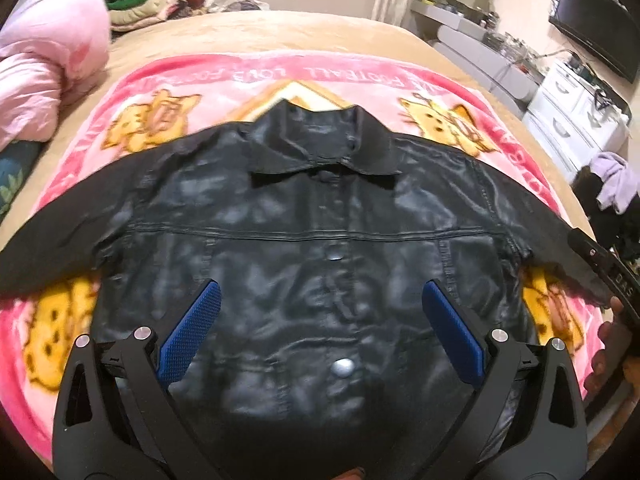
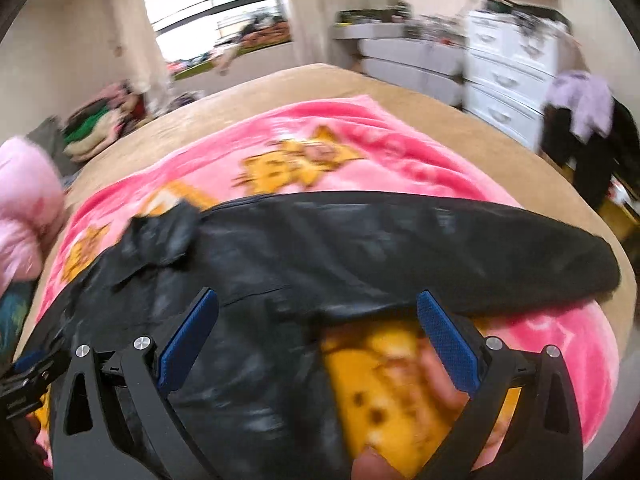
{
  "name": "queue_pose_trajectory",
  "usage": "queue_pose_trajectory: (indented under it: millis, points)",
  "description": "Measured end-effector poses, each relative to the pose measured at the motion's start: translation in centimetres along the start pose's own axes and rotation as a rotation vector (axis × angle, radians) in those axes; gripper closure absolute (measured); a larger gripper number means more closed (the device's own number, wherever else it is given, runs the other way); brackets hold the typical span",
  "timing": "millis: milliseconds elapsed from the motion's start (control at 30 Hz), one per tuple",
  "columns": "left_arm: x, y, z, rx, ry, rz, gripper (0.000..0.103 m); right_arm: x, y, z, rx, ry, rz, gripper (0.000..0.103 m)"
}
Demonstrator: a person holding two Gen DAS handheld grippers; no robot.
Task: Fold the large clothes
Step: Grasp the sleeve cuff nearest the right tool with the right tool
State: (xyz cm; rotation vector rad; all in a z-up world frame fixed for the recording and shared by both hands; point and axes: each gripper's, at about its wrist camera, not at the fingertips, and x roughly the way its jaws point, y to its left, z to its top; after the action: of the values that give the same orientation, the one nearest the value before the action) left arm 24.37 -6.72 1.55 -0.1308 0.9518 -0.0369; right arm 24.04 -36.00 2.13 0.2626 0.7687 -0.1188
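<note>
A black shiny jacket lies flat and face up on a pink blanket, collar at the far side, both sleeves spread out sideways. My left gripper hovers open above the lower front of the jacket, near its silver snap buttons. In the right wrist view the jacket shows its right sleeve stretching to the right. My right gripper is open above the jacket's side hem, under the sleeve's armpit, with nothing between the blue pads.
The blanket covers a tan bed. A pink quilt is heaped at the left. Folded clothes are stacked at the far left. White drawers and a chair with clothes stand beside the bed's right edge. A hand shows at the right.
</note>
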Motion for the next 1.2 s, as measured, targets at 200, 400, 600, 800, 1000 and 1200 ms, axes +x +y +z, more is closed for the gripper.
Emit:
queue_pose_trajectory:
  millis: [200, 400, 600, 800, 1000, 1200]
  points:
    - [3.1, -3.4, 0.8, 0.032, 0.039, -0.044, 0.008, 1.6, -8.1, 0.7, 0.177, -0.019, -0.155, 0.004]
    - [6.3, -6.1, 1.5, 0.045, 0.086, -0.064, 0.008, 2.3, -15.1, 0.1, 0.376, -0.022, -0.259, 0.004]
    - [8.6, -8.1, 2.6, 0.057, 0.116, -0.084, 0.008, 1.6, -19.5, -0.4, 0.544, -0.06, -0.328, 0.004]
    - [10.4, -9.2, 3.3, 0.055, 0.131, -0.118, 0.008, 2.1, -23.2, -2.0, 0.72, -0.054, -0.374, 0.004]
    - [11.2, -8.9, 3.4, 0.035, 0.136, -0.114, 0.008, 3.8, -26.0, -2.3, 0.831, -0.057, -0.349, 0.004]
    - [10.5, -8.2, 3.6, 0.038, 0.11, -0.098, 0.008, 4.3, -27.9, -1.3, 0.873, -0.136, -0.311, 0.065]
